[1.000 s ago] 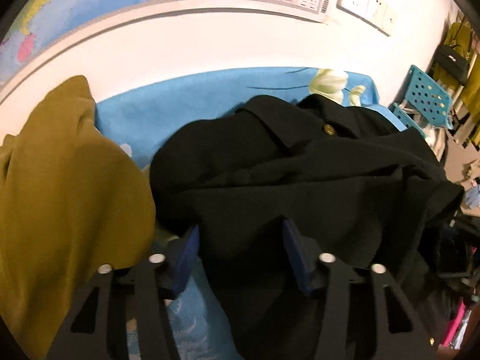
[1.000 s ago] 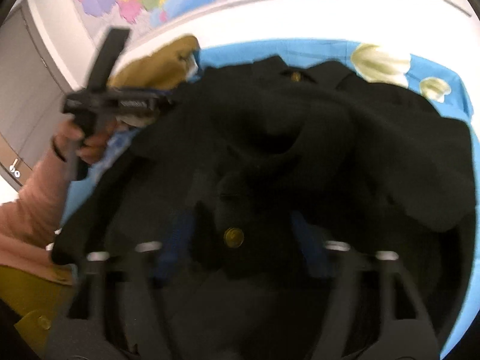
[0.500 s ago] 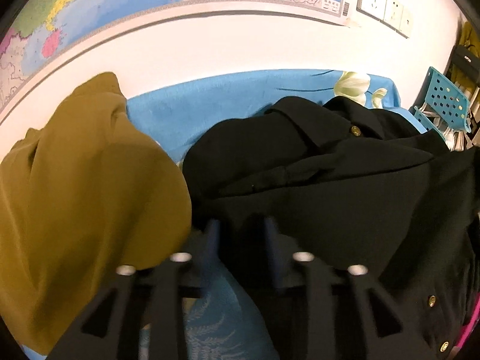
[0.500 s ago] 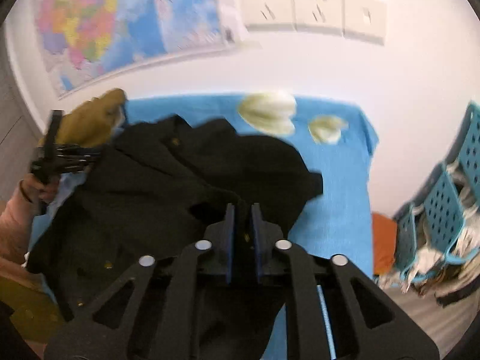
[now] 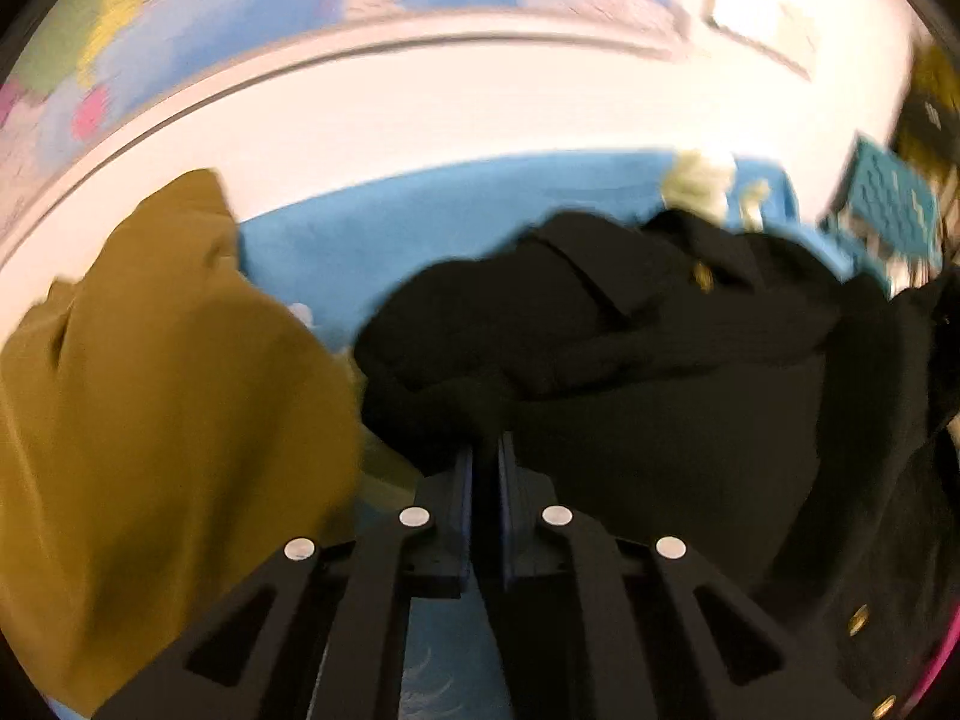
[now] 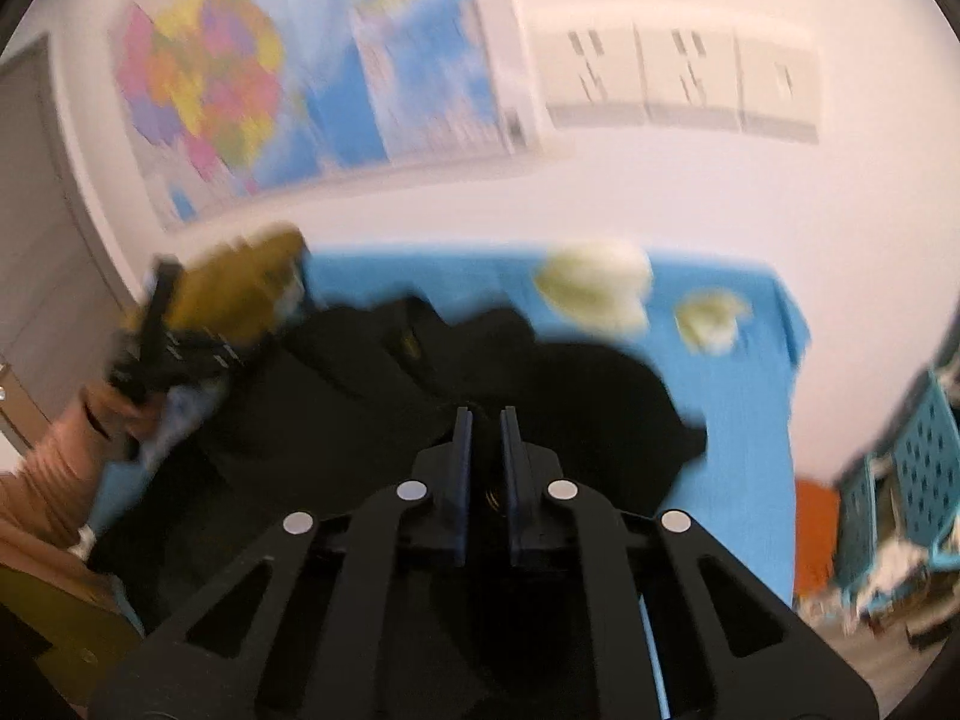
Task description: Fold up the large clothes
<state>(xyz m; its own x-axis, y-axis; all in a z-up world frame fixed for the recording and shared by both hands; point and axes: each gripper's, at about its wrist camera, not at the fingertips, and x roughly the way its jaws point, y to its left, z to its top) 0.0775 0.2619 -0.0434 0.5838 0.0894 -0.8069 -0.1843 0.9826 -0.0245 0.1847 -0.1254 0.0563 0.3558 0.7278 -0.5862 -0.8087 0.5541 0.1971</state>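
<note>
Gripping black coat (image 5: 630, 360) over blue cloth (image 5: 420, 222).
Left gripper (image 5: 487, 450) clamped on fabric; right gripper (image 6: 485, 426) closing on fabric.

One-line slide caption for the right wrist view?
Right hand-held gripper closing on black coat over blue sheet.
</note>
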